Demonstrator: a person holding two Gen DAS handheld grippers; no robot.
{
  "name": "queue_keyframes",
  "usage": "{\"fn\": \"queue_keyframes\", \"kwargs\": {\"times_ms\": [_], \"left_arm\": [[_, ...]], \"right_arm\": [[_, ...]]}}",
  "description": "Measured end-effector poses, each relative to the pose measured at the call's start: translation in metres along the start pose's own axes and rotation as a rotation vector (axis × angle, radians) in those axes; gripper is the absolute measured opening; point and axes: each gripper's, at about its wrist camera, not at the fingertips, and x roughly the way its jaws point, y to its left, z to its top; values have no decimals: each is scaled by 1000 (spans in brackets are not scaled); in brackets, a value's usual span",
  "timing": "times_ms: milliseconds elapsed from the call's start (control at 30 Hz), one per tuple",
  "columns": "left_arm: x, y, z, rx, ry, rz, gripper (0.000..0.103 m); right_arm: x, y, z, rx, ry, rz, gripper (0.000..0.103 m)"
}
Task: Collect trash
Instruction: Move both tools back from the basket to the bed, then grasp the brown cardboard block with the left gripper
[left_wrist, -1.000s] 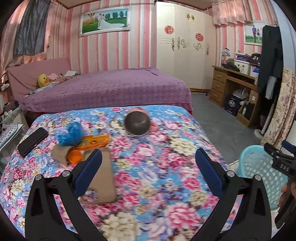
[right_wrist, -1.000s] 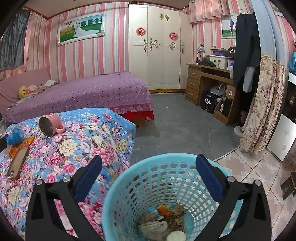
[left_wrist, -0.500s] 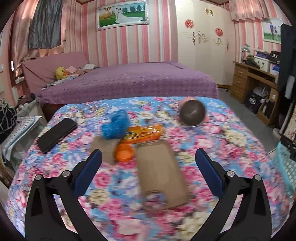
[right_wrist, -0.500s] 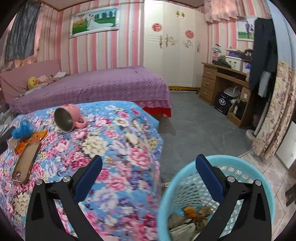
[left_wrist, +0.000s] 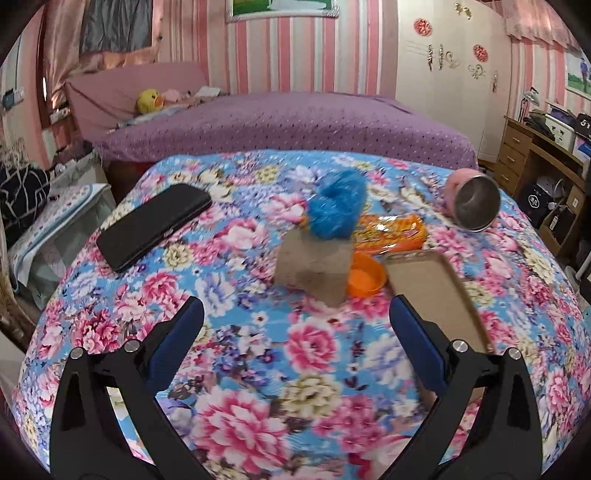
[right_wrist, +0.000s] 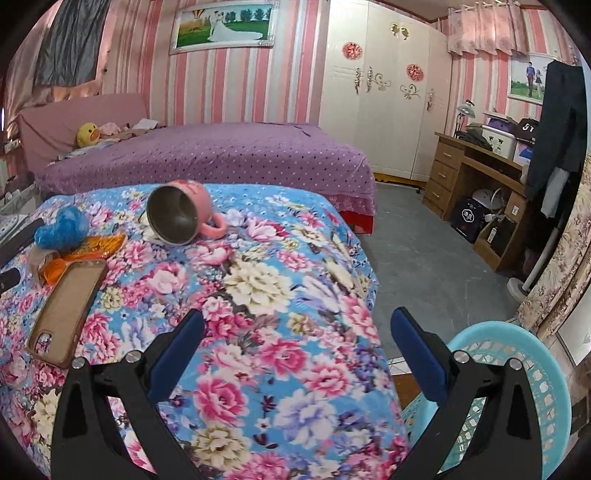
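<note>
On the floral cloth lie a blue crumpled wad (left_wrist: 334, 210), an orange snack wrapper (left_wrist: 391, 233), a brown paper piece (left_wrist: 314, 269) and an orange cap (left_wrist: 365, 277), clustered together. My left gripper (left_wrist: 295, 345) is open and empty, just in front of the brown paper. My right gripper (right_wrist: 295, 349) is open and empty over the table's right part. The same trash shows at the left in the right wrist view: the blue wad (right_wrist: 61, 227) and the wrapper (right_wrist: 98, 245). The blue trash basket (right_wrist: 532, 391) stands on the floor at the lower right.
A black phone (left_wrist: 155, 225) lies at the left. A brown phone case (left_wrist: 436, 291) lies right of the trash. A pink steel mug (left_wrist: 472, 201) lies tipped over at the far right. Behind stand a purple bed (left_wrist: 288, 122) and a wooden desk (right_wrist: 480, 177).
My left gripper has swung left and closer to the trash cluster. My right gripper has moved from above the basket to over the table; the basket is now at the lower right.
</note>
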Motion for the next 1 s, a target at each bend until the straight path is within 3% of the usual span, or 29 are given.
{"fn": "queue_keyframes", "kwargs": {"times_ms": [167,400,467,533,833,1000], "left_arm": [[17,10,3,-21,44,-29,96],[44,8,18,-62,84,-80,83],[51,2,22,-47,94,-88,76],[53,0,23,-41,95,-96,57],[19,20,28,-62,25,-115,55],[4,51,24,-73,3,-56,55]], "right_arm": [[8,3,-1,-11,27,-12,98],[16,2,2,2,52,-3,98],[17,3,2,4,52,2,98],[18,5,3,1,53,5,98],[11,27,5,-49,24,12,98],[5,50,8,-47,23,73,98]]}}
